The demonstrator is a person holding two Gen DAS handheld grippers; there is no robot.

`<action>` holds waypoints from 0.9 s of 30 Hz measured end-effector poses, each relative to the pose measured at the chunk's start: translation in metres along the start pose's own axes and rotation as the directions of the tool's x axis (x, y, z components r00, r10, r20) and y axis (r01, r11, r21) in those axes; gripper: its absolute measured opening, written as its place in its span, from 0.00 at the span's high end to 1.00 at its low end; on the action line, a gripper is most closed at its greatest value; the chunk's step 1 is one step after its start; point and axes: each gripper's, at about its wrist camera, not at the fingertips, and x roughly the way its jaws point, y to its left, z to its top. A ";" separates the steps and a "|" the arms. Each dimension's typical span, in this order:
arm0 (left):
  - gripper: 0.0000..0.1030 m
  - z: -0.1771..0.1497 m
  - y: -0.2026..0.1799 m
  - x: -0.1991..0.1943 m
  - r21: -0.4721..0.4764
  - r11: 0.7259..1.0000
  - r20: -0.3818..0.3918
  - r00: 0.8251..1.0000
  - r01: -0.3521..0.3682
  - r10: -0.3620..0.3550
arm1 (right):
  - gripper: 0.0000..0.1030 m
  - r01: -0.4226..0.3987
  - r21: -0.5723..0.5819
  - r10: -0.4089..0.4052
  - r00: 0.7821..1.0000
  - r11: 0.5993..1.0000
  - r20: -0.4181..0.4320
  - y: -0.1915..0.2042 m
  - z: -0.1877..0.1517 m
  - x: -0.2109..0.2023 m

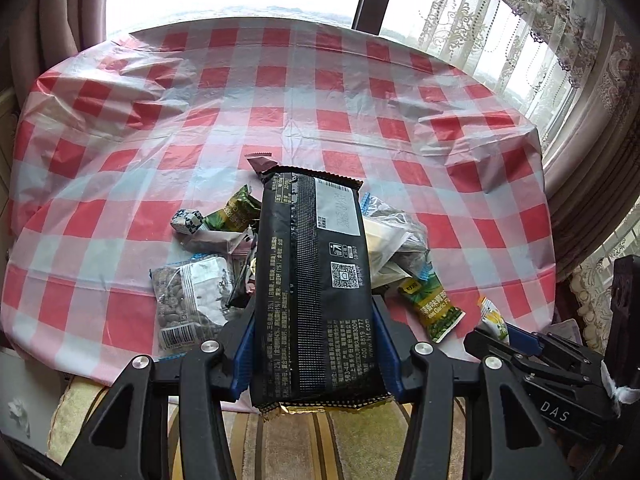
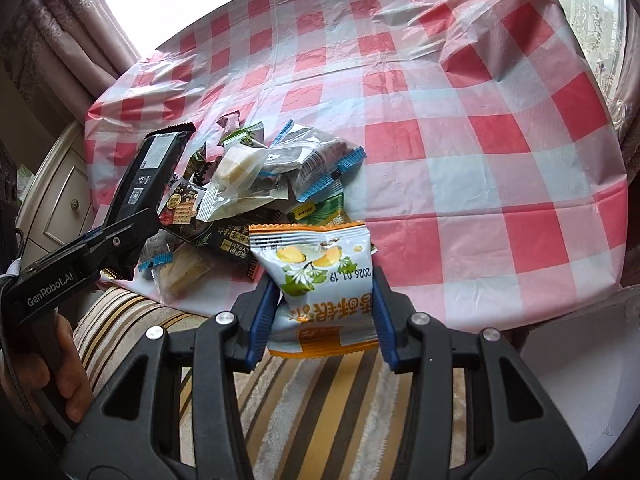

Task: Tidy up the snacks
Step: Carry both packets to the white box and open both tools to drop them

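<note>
Both grippers are loaded, the left gripper (image 1: 316,344) clamping a long black packet (image 1: 312,280) and the right gripper (image 2: 324,316) pinching a yellow pouch (image 2: 320,272) between its fingers, while the snack pile (image 2: 256,184) sits unsorted on the checked counter (image 2: 480,160).

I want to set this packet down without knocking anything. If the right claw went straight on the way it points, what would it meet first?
Probably bare red-and-white checked plastic tablecloth: the right claw, holding the white-and-orange snack packet, points just right of the snack pile. Depth is unclear.
</note>
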 end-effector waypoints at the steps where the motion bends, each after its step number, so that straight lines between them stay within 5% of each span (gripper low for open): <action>1: 0.50 0.000 -0.008 0.000 0.016 1.000 -0.002 1.000 0.010 -0.010 | 0.53 -0.001 0.020 0.001 1.000 1.000 0.006 -0.007 -0.001 -0.004; 9: 0.50 -0.004 -0.084 0.006 0.160 0.981 -0.051 0.993 0.113 -0.106 | 0.53 0.052 0.152 -0.062 0.996 0.987 0.061 -0.071 -0.020 -0.042; 15: 0.50 -0.015 -0.158 0.018 0.315 0.922 -0.126 0.973 0.224 -0.193 | 0.53 0.121 0.282 -0.143 0.988 0.952 0.060 -0.130 -0.049 -0.065; 24: 0.50 -0.050 -0.262 0.046 0.535 0.727 -0.343 0.896 0.432 -0.280 | 0.53 0.314 0.404 -0.332 0.943 0.859 -0.027 -0.202 -0.099 -0.083; 27: 0.50 -0.067 -0.290 0.050 0.604 0.638 -0.399 0.874 0.478 -0.278 | 0.53 0.372 0.410 -0.377 0.923 0.833 -0.072 -0.217 -0.110 -0.082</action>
